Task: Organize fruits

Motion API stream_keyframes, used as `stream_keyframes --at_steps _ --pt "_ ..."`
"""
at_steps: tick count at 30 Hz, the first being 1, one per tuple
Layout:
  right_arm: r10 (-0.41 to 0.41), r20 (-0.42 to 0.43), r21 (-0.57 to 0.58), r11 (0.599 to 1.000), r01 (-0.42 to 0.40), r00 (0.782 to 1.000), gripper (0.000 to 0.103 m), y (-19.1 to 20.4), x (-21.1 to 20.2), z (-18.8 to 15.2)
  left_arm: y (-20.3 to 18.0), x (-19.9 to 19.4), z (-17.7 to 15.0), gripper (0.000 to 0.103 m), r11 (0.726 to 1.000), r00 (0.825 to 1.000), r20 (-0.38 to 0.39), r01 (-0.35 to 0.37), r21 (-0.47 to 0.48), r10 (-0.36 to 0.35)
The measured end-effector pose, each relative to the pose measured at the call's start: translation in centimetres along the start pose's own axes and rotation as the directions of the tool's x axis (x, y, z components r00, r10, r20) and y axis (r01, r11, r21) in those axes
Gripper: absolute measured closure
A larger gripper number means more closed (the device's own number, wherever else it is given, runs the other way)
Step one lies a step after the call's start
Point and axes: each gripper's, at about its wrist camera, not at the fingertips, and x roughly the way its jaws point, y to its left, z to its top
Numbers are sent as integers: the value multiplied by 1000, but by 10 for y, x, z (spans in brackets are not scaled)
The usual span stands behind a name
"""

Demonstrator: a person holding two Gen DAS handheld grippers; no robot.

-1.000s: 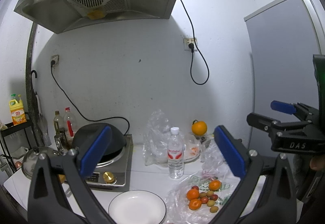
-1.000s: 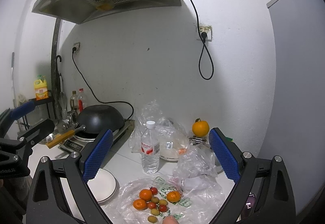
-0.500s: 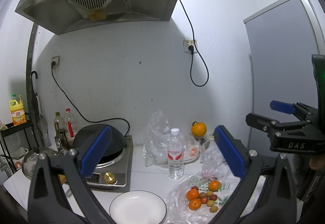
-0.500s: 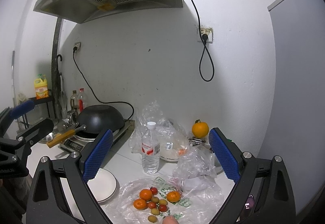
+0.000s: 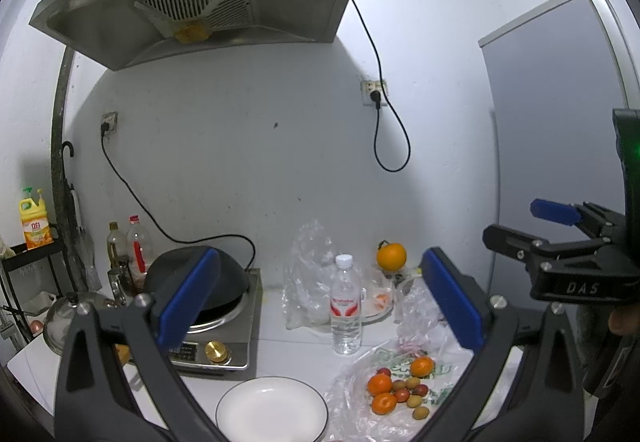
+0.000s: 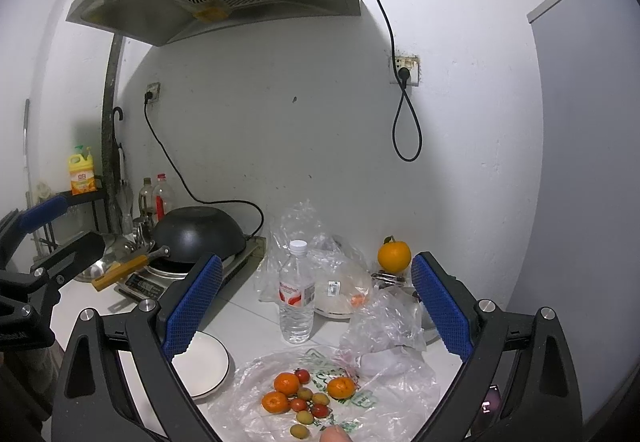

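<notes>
On plastic sheet [image 6: 404,398]: three mandarins [image 6: 286,382].

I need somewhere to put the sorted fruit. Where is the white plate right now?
The white plate sits at the counter's front edge, low in both views, just left of the plastic sheet holding the fruit and in front of the induction cooker.

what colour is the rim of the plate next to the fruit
The white plate has a thin dark rim line, clearest in the left wrist view.

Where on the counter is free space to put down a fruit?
The round white plate is bare, and so is the counter strip between the induction cooker and clear water bottle. Crowded: the crinkled plastic sheet carrying small fruits.
</notes>
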Motion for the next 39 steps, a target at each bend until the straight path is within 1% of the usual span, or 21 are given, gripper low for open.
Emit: stream_keyframes --at_steps 6,11,16,20,21,22,24,25,26,28,31,33,36,39 --pt "-12 -30 14 1000 12 999 6 -12 7 -8 -5 14 -8 1 1000 999 -41 10 18 -9" --pt "-27 -96 26 999 29 995 6 -32 24 -28 -15 34 -24 1 999 995 -100 23 42 -19" --pt "-48 -191 29 998 55 980 6 -50 44 -59 -29 56 -48 1 996 984 -175 43 76 -29" --pt "-37 -254 40 998 49 967 7 -62 56 -84 -39 76 -69 1 994 969 -244 64 87 -41" --pt "-34 -266 37 998 45 963 8 -62 58 -89 -42 82 -76 1 993 964 -263 71 92 -44" --pt "-26 -281 34 999 38 959 14 -64 61 -95 -45 84 -80 1 993 961 -272 73 96 -45" --pt "-9 -316 32 999 20 949 21 -65 66 -106 -51 94 -93 1 991 950 -310 83 107 -46" --pt "0 -334 33 999 12 943 24 -66 71 -112 -53 98 -98 1 990 946 -321 85 111 -45" --pt "9 -350 36 999 3 937 24 -65 74 -117 -56 103 -105 2 989 938 -344 91 117 -45" --pt "33 -382 46 999 -16 924 32 -65 81 -129 -58 110 -114 2 987 930 -366 96 125 -45" --pt "64 -424 64 997 -41 903 40 -63 91 -145 -62 117 -128 2 985 914 -403 110 129 -50" --pt "85 -449 73 996 -58 890 43 -59 97 -154 -64 121 -139 2 984 899 -434 125 126 -59" --pt "118 -488 92 992 -84 865 44 -52 106 -168 -68 125 -151 2 982 879 -472 146 122 -72" --pt "155 -532 115 987 -110 832 44 -44 113 -184 -70 128 -163 2 979 858 -506 167 113 -88"
